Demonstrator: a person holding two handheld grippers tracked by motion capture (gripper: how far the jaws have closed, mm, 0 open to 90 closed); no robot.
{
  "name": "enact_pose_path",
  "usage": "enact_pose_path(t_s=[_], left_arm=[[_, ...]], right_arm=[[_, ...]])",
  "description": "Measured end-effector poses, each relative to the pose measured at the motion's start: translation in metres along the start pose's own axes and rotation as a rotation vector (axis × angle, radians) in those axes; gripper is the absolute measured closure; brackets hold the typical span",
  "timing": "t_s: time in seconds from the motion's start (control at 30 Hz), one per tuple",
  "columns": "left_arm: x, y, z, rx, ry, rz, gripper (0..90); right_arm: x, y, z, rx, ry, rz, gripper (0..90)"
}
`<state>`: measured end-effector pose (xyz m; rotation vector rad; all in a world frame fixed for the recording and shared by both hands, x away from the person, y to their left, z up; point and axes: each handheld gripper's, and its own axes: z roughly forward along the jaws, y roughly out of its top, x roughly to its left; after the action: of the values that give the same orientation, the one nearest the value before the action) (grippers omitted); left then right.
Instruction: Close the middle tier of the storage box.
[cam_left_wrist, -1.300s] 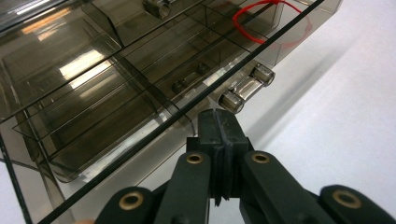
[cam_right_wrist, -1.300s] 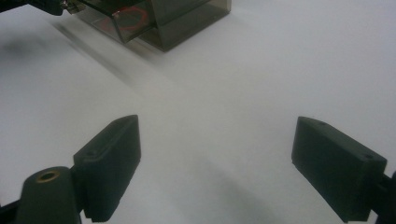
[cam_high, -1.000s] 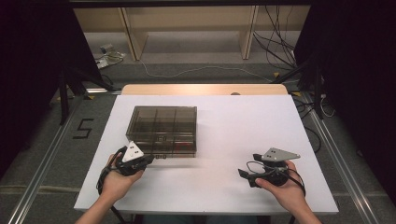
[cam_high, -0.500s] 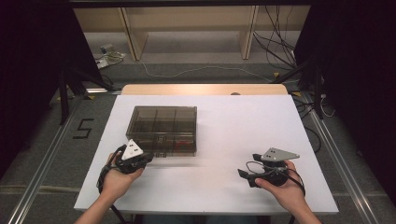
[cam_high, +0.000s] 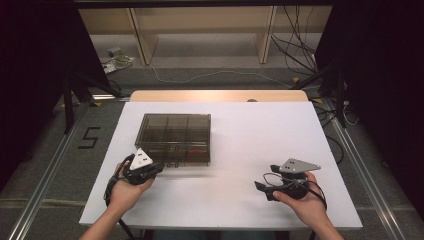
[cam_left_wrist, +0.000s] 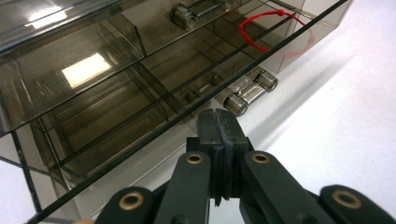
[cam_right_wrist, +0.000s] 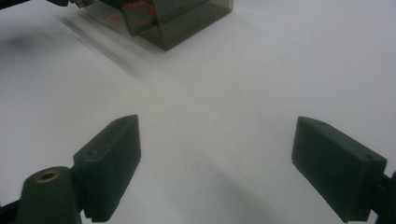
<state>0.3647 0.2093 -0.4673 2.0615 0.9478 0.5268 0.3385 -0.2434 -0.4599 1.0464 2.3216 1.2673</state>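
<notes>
A dark see-through box (cam_high: 175, 138) with inner compartments sits on the left half of the white table (cam_high: 260, 130), its lid lifted a little at the near edge. The left claw (cam_high: 156, 169) is pressed together with nothing between its jaws, its tip just under that near lid edge. A red loop (cam_left_wrist: 266, 28) lies inside the box. The right claw (cam_high: 261, 187) rests well apart at the near right, jaws spread wide over bare table.
</notes>
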Motion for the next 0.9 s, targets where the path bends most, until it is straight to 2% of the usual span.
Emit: enact_pose_path(t_s=[0.9], left_arm=[[0.0009,0.0037,0.0024,-0.008,0.015,-0.009,89.9]], right_arm=[[0.0,0.0,0.0002,0.002,0.001,-0.003,16.4]])
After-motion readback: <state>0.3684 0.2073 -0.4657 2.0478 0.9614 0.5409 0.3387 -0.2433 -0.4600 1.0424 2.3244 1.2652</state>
